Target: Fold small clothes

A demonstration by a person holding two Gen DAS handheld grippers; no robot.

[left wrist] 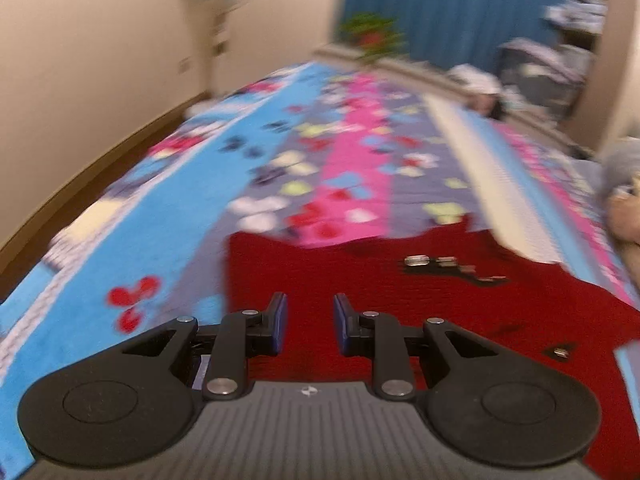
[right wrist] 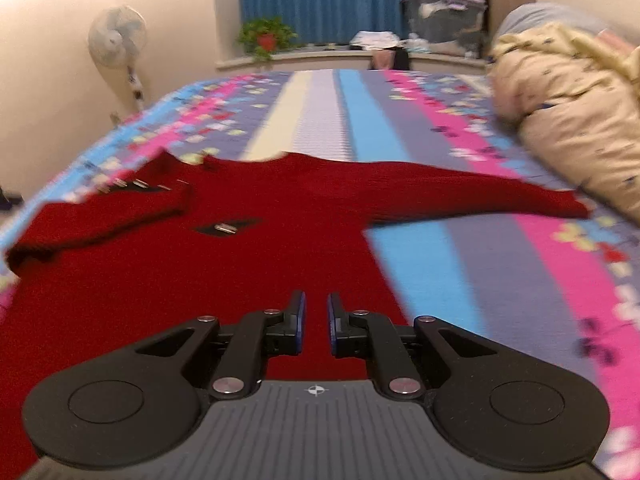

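Both grippers hover over a red sweater (right wrist: 280,216) spread flat on a bed's striped butterfly-print bedspread (right wrist: 452,184). Seen from the left wrist, the left gripper (left wrist: 310,322) has its jaws parted with nothing between the pads, only red sweater (left wrist: 400,320) below them. From the right wrist, the right gripper (right wrist: 316,322) shows its jaws drawn nearly together, a narrow slit between the pads and no cloth caught in it. One sleeve (right wrist: 104,220) of the sweater lies folded across its body, over a row of small metal clasps (right wrist: 224,228); the other sleeve (right wrist: 500,200) stretches out sideways, its cuff reaching toward a beige quilt (right wrist: 568,120) bundled beside the sweater. Beyond the sweater's collar, past the far end of the bed, stand a floor fan (right wrist: 116,40), a potted plant (right wrist: 266,38) and a blue curtain (right wrist: 340,0).
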